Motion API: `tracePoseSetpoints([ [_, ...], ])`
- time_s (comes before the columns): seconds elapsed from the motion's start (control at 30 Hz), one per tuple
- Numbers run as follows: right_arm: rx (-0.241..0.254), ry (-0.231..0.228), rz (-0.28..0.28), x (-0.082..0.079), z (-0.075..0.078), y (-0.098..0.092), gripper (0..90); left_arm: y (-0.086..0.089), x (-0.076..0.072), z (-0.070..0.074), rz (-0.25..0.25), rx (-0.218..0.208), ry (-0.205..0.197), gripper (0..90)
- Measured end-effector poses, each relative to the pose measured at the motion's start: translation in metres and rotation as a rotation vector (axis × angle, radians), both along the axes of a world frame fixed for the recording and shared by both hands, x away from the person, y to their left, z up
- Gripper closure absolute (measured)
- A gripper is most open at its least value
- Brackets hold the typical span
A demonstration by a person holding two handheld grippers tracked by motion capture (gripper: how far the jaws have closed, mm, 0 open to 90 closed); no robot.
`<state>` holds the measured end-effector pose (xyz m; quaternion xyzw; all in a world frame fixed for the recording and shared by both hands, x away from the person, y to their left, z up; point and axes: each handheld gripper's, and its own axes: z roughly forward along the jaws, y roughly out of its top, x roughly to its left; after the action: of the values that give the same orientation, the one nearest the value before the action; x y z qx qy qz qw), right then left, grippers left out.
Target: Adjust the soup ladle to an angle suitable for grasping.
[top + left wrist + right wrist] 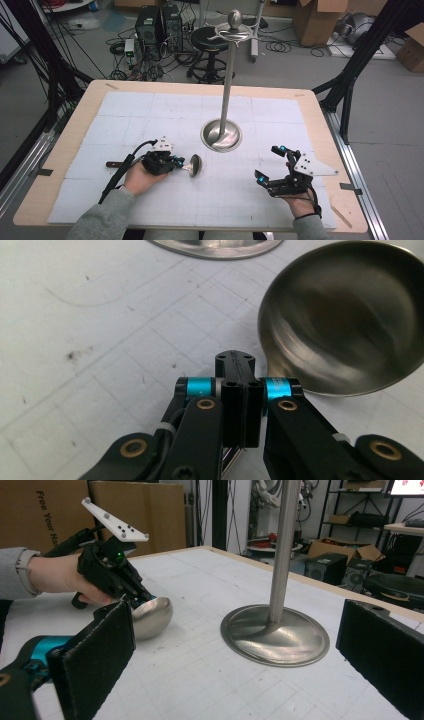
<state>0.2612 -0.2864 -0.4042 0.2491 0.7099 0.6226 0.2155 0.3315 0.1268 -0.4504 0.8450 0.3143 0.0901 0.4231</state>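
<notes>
We have the left claw point(176, 163) clamped tight on the neck of a steel ladle point(195, 165), jaws closed right behind the bowl; in the left gripper view a sliver of the shiny handle point(231, 456) sits pinched between them. The ladle lies low on the desk point(70, 131), about 8 o'clock from the stand's base point(221, 135), near it but not touching. Bowl points toward 3 o'clock, dark handle end point(113, 164) trails out at 9 o'clock past the hand. We can't tell whether the bowl rests on the white mat or is just off it.

Gripping at the neck rather than the far end makes sense to us: short lever, bowl stays controlled, long handle swings free.

Right claw point(272, 165) is wide, nothing between the pads point(97, 657), parked at about 4 o'clock from the base, well apart from the ladle. It looks along the desk at the pole point(283, 550), so we read it as standing by to steady or take over.

The stand carries hook arms point(235, 36) at the top, under the knob. Our guess: the ladle is meant to hang there, so next we need a lift and a reorient, handle end up. Risk: the polished neck slipping in the claw during the swing.
</notes>
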Motion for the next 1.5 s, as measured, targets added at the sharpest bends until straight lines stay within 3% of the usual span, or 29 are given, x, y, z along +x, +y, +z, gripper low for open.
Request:
tracePoseSetpoints([
  [0.37, 0.003, -0.004, 0.000, 0.000, 0.000, 0.000, 1.3, 0.001, -0.006, 0.001, -0.003, 0.014, -0.003, 90.0],
  [0.53, 0.004, -0.004, 0.002, 0.000, 0.000, -0.001, 1.3, 0.002, -0.009, 0.003, -0.027, 0.024, 0.018, 89.9],
  [0.8, 0.000, -0.001, 0.004, 0.001, 0.000, 0.000, 1.3, 0.001, -0.022, 0.006, -0.080, 0.068, 0.010, 89.9],
  [0.97, 0.000, 0.002, 0.003, 0.000, 0.000, 0.000, 1.3, 0.003, -0.027, 0.006, -0.096, 0.062, 0.011, 89.9],
  [1.03, 0.000, -0.002, 0.002, 0.001, 0.000, 0.000, 1.3, 0.008, -0.032, 0.004, -0.099, 0.030, 0.026, 90.0],
  [1.2, 0.000, -0.001, 0.005, 0.001, 0.000, 0.000, 1.3, 0.010, -0.038, 0.005, -0.114, 0.044, 0.024, 89.9],
  [1.27, -0.001, 0.003, 0.006, 0.001, 0.000, 0.001, 1.3, 0.013, -0.044, 0.004, -0.116, 0.026, 0.025, 89.9],
  [1.5, -0.003, -0.002, 0.007, 0.001, 0.000, 0.001, 1.3, 0.015, -0.054, 0.004, -0.132, 0.030, 0.024, 89.9],
])
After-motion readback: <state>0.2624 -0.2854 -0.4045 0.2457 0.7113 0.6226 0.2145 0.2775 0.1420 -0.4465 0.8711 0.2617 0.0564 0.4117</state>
